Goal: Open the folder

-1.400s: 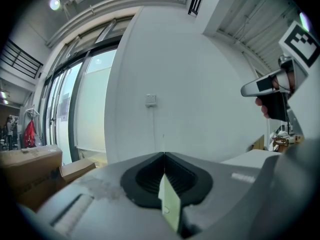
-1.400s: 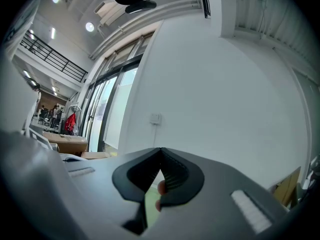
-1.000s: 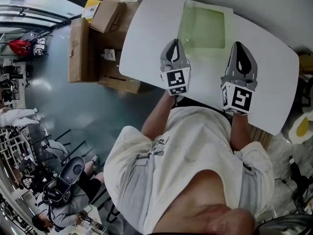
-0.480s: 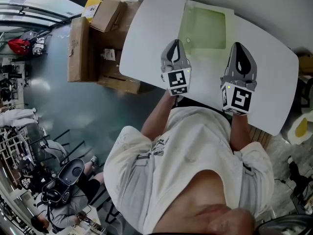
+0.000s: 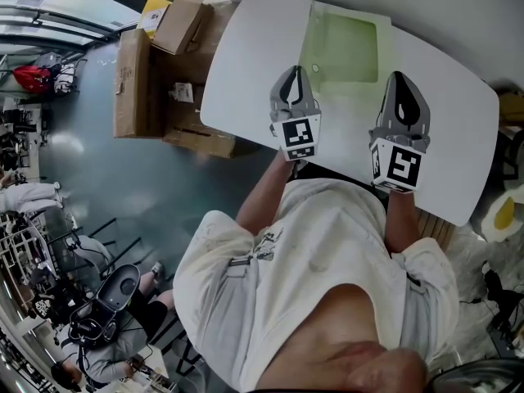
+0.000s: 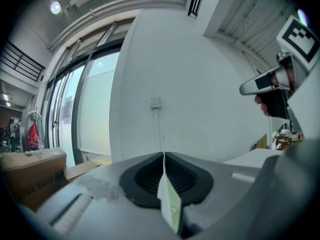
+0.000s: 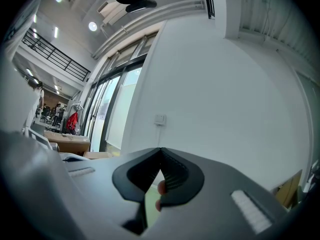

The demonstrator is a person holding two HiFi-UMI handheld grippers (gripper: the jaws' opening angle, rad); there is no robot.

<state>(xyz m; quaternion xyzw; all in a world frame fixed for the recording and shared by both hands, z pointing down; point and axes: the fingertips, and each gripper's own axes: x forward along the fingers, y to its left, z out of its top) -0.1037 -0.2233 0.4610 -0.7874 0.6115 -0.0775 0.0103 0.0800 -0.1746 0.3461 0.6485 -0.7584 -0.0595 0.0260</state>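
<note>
A translucent green folder (image 5: 342,49) lies flat on the white table (image 5: 246,64), at its far side. My left gripper (image 5: 291,79) sits at the folder's near left corner. In the left gripper view its jaws (image 6: 163,154) are shut on a thin pale-green sheet (image 6: 170,206) seen edge-on, the folder's cover. They have just eased open a hair, and the sheet is still pinched. My right gripper (image 5: 402,82) hovers just right of the folder's near right corner. Its jaws (image 7: 160,150) meet at the tips, and a green sliver shows through the gap below them.
Cardboard boxes (image 5: 146,70) stand on the floor left of the table. The table's near edge runs just behind both grippers, against the person's body. A white wall with a socket (image 6: 155,102) lies ahead. A seated person (image 5: 106,318) is at lower left.
</note>
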